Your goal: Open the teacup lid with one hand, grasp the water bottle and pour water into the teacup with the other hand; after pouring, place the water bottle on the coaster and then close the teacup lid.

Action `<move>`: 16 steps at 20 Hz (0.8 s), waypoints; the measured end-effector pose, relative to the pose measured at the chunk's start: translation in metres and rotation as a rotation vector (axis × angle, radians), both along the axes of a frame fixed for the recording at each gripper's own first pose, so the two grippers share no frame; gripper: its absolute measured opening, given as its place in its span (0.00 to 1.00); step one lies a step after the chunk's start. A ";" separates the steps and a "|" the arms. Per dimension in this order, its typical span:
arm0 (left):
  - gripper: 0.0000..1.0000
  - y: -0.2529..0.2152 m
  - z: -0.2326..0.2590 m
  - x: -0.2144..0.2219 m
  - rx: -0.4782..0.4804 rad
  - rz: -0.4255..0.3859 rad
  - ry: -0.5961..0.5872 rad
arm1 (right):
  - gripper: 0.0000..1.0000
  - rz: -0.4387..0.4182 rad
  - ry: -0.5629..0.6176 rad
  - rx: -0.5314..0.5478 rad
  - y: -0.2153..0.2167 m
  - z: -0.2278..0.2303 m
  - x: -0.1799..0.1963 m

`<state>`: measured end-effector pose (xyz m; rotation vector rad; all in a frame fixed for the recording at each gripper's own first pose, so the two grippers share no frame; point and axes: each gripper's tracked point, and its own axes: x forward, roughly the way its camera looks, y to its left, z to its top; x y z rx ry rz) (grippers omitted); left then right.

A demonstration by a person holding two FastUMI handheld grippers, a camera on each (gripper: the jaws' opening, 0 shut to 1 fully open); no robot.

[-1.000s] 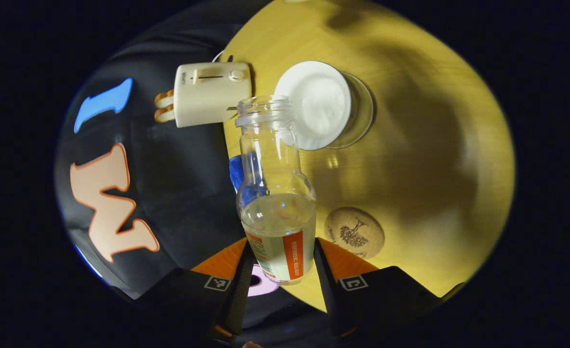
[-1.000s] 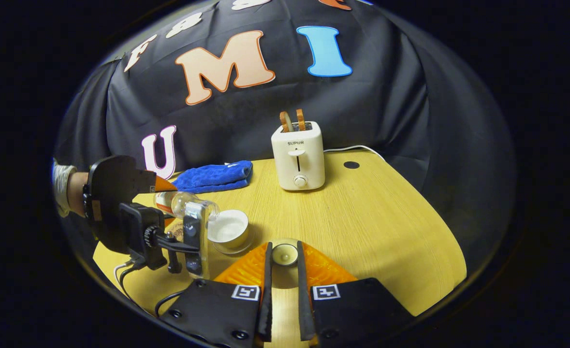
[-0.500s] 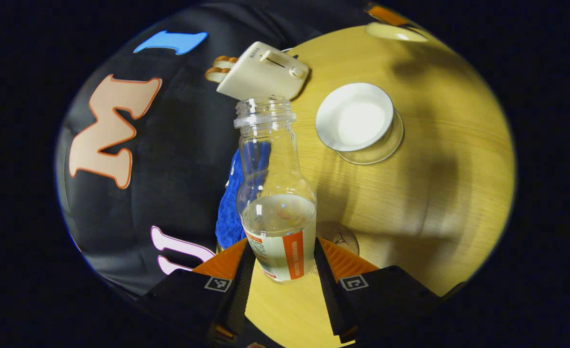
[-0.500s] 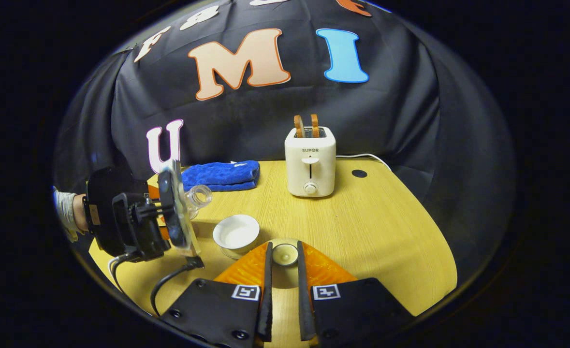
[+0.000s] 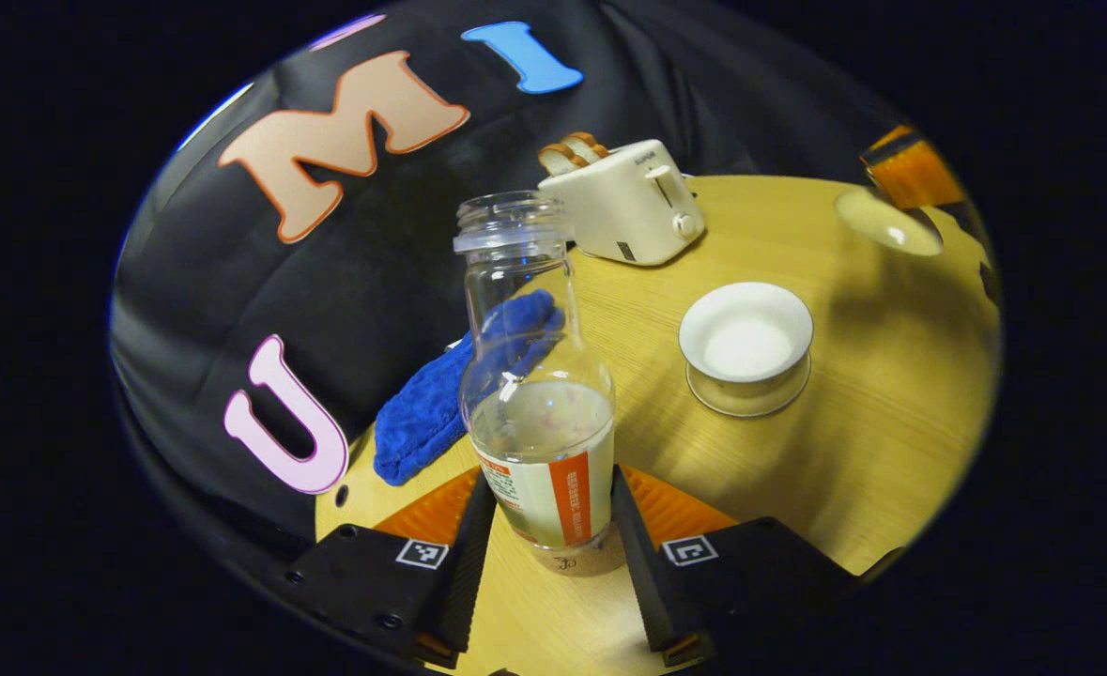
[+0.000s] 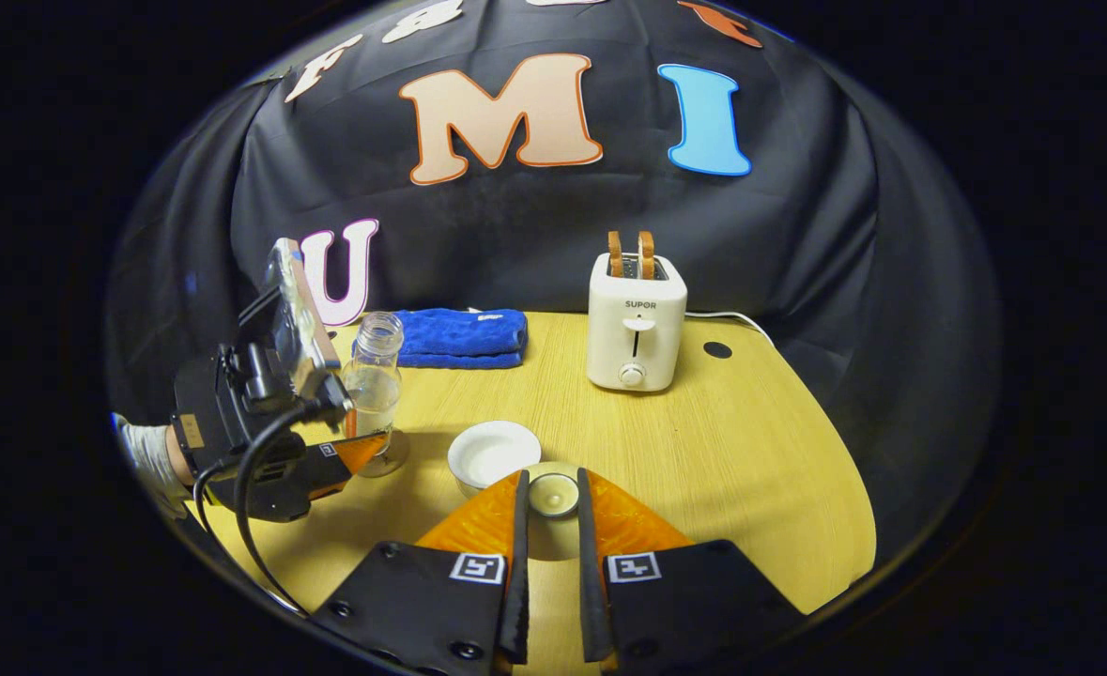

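So the left gripper [image 5: 548, 526] has both fingers pinching the lower, labelled part of the water bottle [image 5: 534, 376], which stands upright with its base on the cork coaster [image 5: 581, 561] and is about a third full, no cap on. Using the teacup [image 5: 746, 345] as the reference: it sits open on the wooden table [image 5: 844, 451], the bottle is near it on one side, and the toaster [image 5: 628, 202] and blue towel [image 5: 440, 399] sit behind it by the wall. The right gripper [image 6: 550, 493] grips the teacup lid [image 6: 553, 493] between its fingers, just in front of the teacup.
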<state>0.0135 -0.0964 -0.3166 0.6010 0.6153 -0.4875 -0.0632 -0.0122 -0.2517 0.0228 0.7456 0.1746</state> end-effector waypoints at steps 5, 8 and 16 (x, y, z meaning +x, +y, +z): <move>0.68 0.001 0.000 0.008 -0.227 0.135 -0.011 | 0.28 0.030 0.009 -0.048 0.011 0.006 -0.003; 0.68 0.008 -0.002 0.000 -0.274 0.179 0.013 | 0.25 0.039 0.004 -0.049 0.020 0.011 0.000; 0.72 0.013 -0.009 -0.007 -0.334 0.236 0.042 | 0.25 0.074 -0.003 -0.030 0.048 0.015 0.005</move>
